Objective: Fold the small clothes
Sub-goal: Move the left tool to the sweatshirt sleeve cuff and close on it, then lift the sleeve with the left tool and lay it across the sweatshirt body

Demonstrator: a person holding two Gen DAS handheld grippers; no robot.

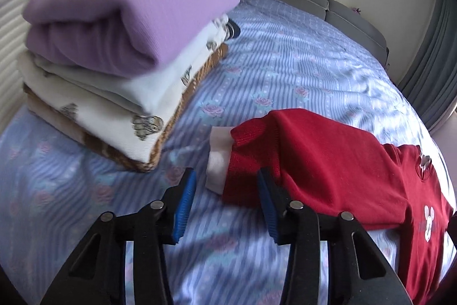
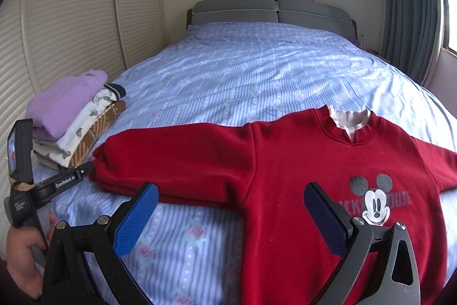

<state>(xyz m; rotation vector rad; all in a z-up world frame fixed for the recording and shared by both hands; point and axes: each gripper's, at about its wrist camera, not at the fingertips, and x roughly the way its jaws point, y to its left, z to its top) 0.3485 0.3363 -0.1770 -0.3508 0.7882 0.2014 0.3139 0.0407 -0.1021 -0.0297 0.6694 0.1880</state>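
Note:
A red sweater [image 2: 285, 162] with a cartoon mouse print lies face up and spread out on the bed, a white collar [image 2: 350, 119] showing in its neck. Its left sleeve [image 1: 300, 150] ends in a white cuff [image 1: 218, 162]. My left gripper [image 1: 227, 190] is low over the sheet at this cuff, jaws partly apart. The sleeve end lies just ahead of the right pad [image 1: 267, 207], and nothing is pinched. From the right wrist view, the left gripper [image 2: 87, 169] reaches the sleeve tip from the left. My right gripper [image 2: 231, 187] is wide open above the sweater's underarm and holds nothing.
A stack of folded clothes [image 1: 122, 19], purple on top, sits on the bed's left side [image 2: 65, 105]. The blue striped rose-print sheet [image 2: 242, 70] runs back to a grey headboard [image 2: 271, 10]. Louvred doors [image 2: 71, 19] line the left wall, a curtain [image 2: 408, 5] the right. A hand [image 2: 20, 253] holds the left gripper.

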